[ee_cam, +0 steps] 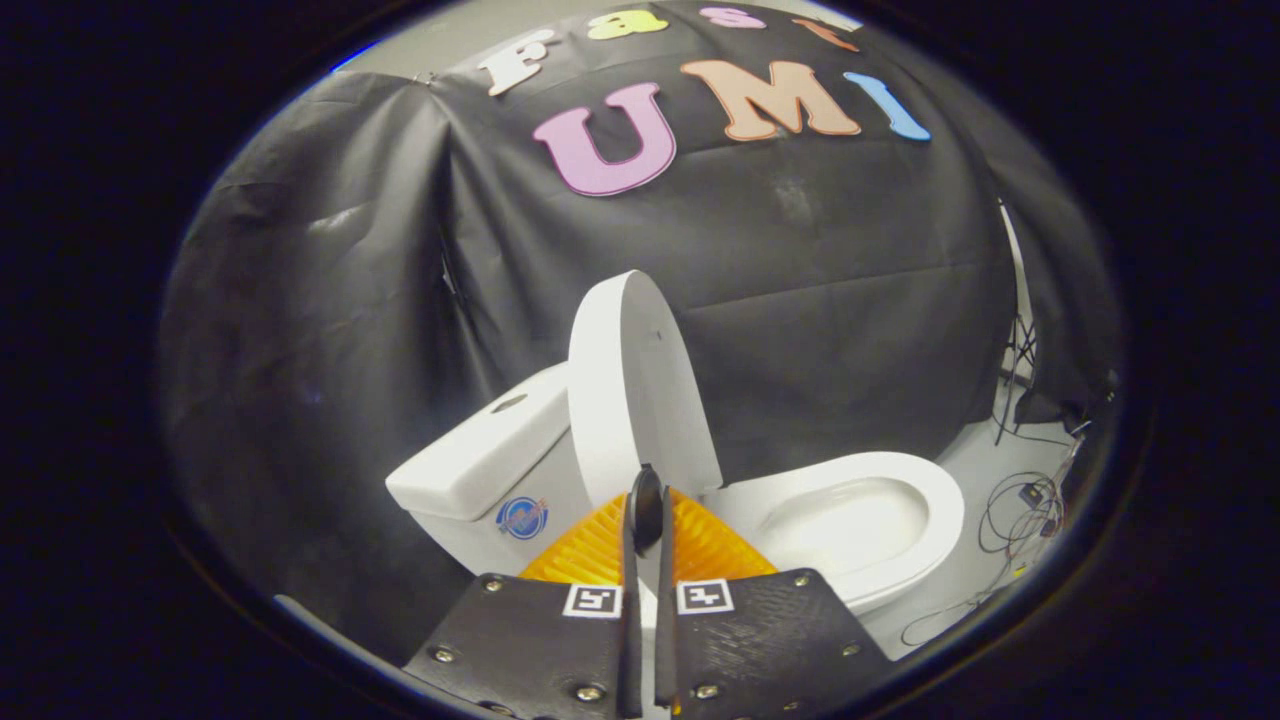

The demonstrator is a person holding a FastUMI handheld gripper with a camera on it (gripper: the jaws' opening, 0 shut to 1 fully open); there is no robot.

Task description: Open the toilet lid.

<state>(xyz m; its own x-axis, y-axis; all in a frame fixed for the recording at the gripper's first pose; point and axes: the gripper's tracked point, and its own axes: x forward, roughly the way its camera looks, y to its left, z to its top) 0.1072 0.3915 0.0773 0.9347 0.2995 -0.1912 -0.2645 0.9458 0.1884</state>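
Raised lid [630,390] between tank [480,460] and bowl [880,520], apparently upright.

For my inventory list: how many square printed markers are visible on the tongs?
2: left marker and right marker, one on each plate of the shut tongs, before the raised toilet lid.

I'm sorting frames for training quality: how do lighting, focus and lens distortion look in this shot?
Gripper view: strong fisheye bend, curving the black cloth wall. Light falls evenly on the white toilet lid and bowl, without harsh glare; the cloth shows soft sheen on its folds. The toilet is fairly sharp, the edges dimmer and softer. The hand-held gripper sits close, fingers nearly together.
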